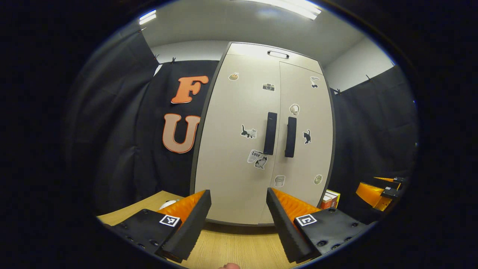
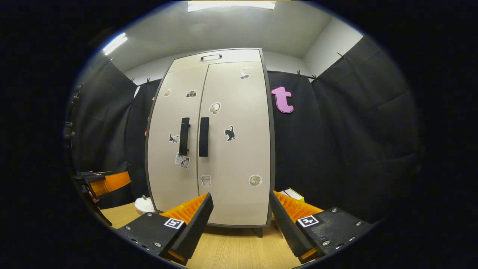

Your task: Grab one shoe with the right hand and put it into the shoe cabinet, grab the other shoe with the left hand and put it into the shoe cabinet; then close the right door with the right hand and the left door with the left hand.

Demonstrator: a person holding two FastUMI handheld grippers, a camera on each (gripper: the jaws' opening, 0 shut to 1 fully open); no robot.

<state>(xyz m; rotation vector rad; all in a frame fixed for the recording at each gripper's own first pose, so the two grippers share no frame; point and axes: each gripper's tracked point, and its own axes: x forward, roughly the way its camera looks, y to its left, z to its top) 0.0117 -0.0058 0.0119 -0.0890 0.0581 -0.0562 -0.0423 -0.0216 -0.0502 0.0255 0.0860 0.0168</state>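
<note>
Left gripper view: shoe cabinet (image 1: pixel 239 149) beyond left gripper (image 1: pixel 239 224)

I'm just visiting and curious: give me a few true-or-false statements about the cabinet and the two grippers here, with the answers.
1. Both cabinet doors are shut. True.
2. The left gripper holds a shoe. False: its fingers stand apart with nothing between them.
3. The right gripper is open. True.
4. The door handles are white. False: they are black, set side by side where the doors meet.
5. The cabinet stands on a wooden table. True.
6. The doors are plain. False: stickers, among them cats, dot both doors.
</note>
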